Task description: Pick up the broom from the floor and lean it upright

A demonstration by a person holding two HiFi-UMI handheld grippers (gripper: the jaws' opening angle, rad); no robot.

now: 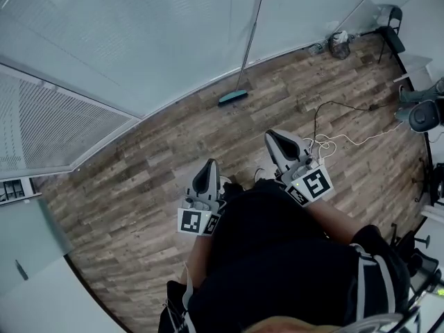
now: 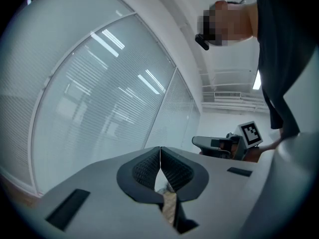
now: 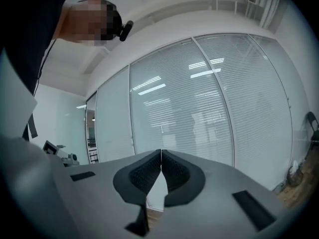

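Head view: broom (image 1: 234,96) stands upright, its teal head on the wood-plank floor (image 1: 125,186) at the foot of the glass partition (image 1: 139,40) and its pale handle leaning up against the glass toward 12 o'clock. It is well apart from both tools, at roughly 12 o'clock from them. Left gripper (image 1: 206,175) and right gripper (image 1: 279,143) are held side by side in front of the person's dark-clothed torso, both pointing toward the partition, the right one set a little further forward. Left gripper view: jaws of the left gripper (image 2: 160,156) are clenched, ribbed pads touching along one line, nothing between them; the blinds behind the glass fill the background, and the other tool with its marker cube (image 2: 250,133) sits at 3 o'clock. Right gripper view: the right gripper (image 3: 161,159) is likewise clenched on nothing, pads meeting, with partition panels ahead. Loose white cable (image 1: 331,143) lies on the floor at about 3 o'clock of the right gripper, just beside it in the head view. A dark chair (image 1: 390,26) stands by the wall at 1 o'clock, far corner.
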